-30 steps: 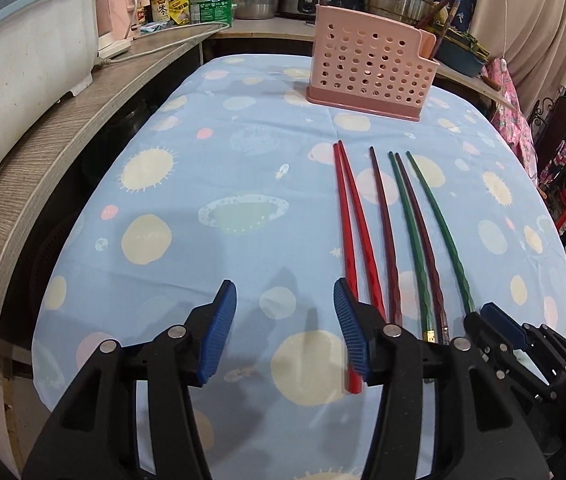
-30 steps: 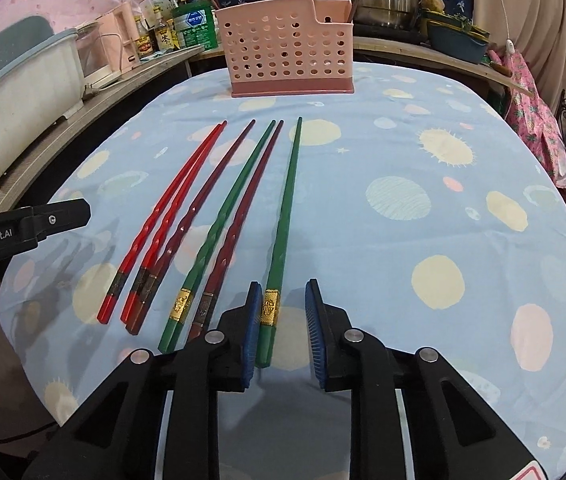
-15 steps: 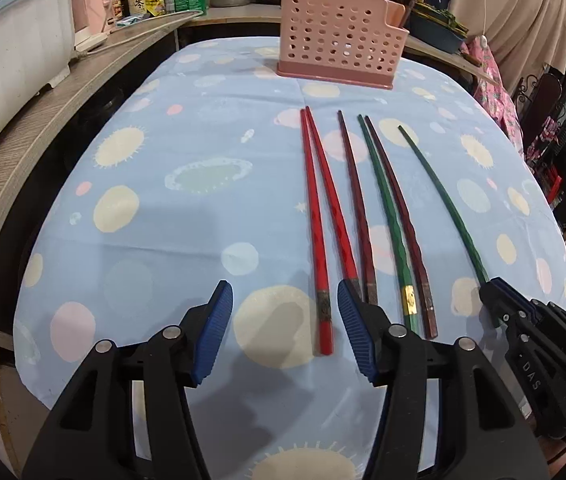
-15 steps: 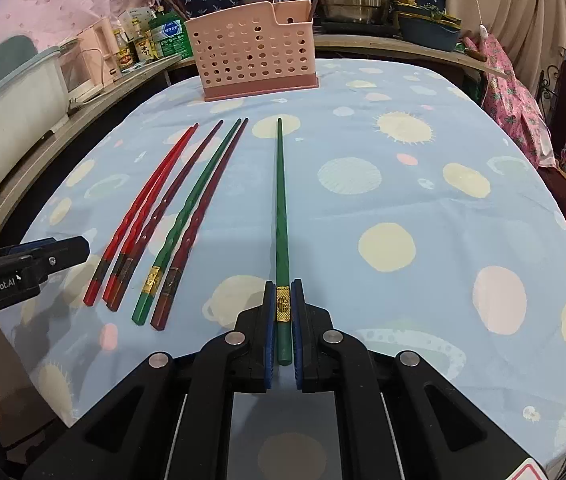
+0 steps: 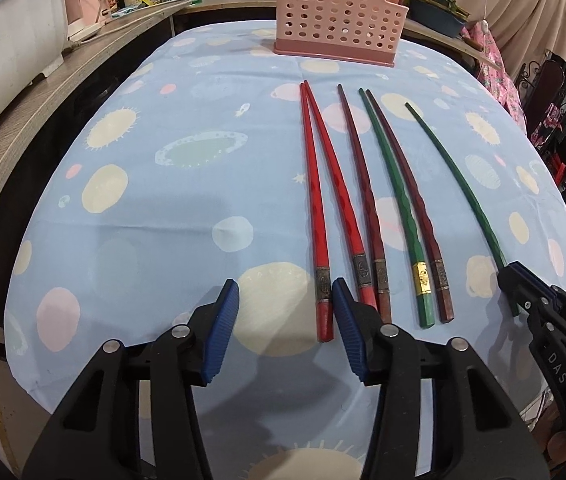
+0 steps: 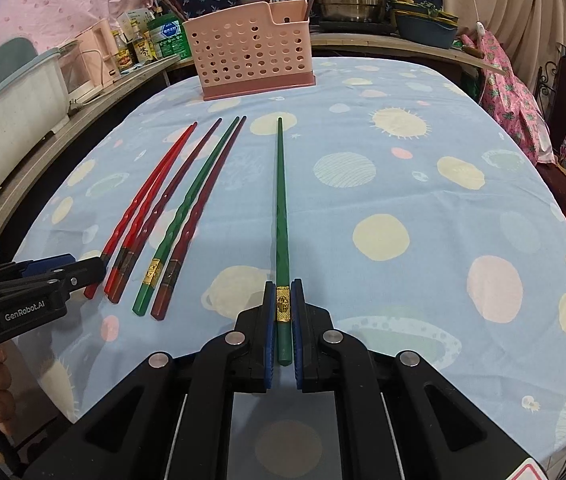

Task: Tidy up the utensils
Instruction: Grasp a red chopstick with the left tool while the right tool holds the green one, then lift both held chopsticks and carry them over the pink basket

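Left wrist view: left fingers [image 5: 285, 328] closing, red chopstick [image 5: 317, 216] between them, lengthwise; right fingers [image 6: 283, 320] clamp green chopstick [image 6: 282, 200]

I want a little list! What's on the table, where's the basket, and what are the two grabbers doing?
table: blue cloth with planets
basket: pink basket at the far end
loose chopsticks: two red, two dark red, one green, side by side
right gripper: shut on the other green chopstick
left gripper: jaws closing, near the leftmost red chopstick's end, nothing gripped
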`<state>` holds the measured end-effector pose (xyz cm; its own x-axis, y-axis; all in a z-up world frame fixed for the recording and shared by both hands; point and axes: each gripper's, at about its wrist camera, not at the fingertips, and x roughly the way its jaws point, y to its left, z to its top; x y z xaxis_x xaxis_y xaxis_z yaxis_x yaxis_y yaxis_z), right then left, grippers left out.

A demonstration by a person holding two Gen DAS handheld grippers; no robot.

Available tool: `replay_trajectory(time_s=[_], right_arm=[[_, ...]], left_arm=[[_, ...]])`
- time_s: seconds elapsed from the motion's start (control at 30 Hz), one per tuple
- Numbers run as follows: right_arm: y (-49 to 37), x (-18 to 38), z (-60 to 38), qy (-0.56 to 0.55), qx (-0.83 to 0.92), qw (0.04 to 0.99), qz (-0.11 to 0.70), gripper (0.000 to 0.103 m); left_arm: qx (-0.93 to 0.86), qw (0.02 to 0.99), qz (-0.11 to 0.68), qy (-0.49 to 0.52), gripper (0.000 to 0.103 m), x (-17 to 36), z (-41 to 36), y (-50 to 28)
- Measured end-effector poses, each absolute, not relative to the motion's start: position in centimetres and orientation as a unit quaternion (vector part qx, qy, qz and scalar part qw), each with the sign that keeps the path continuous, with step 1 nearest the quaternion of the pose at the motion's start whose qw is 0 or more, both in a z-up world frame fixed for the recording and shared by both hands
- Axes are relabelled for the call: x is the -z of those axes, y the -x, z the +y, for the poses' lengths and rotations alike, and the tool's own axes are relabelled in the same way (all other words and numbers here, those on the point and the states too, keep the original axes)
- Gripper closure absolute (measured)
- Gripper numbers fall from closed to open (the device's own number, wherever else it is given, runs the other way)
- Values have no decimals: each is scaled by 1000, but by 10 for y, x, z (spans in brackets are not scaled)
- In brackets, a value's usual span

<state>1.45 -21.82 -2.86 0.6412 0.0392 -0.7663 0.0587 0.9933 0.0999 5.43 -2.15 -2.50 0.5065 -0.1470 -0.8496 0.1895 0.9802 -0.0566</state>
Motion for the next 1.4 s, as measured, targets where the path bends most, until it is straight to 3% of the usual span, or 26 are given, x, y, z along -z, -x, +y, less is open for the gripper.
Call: replay_trajectory(time_s=[0.17,0.37,0.67,1.4], right_arm=[[-13,29,-218,-58,5,904,424,96],[-13,29,-218,-59,5,904,424,96],[-12,14,-226,-73,6,907,415,96],[-38,-103,-267,-117,17,950,288,96]], left_arm=[[94,869,485,-18,67,25,-20,-57],[96,868,487,-17,95,24,-19,-61],[99,871,481,-1,95,6,-9,-64],[106,914,388,44,96,-107,8,-91]])
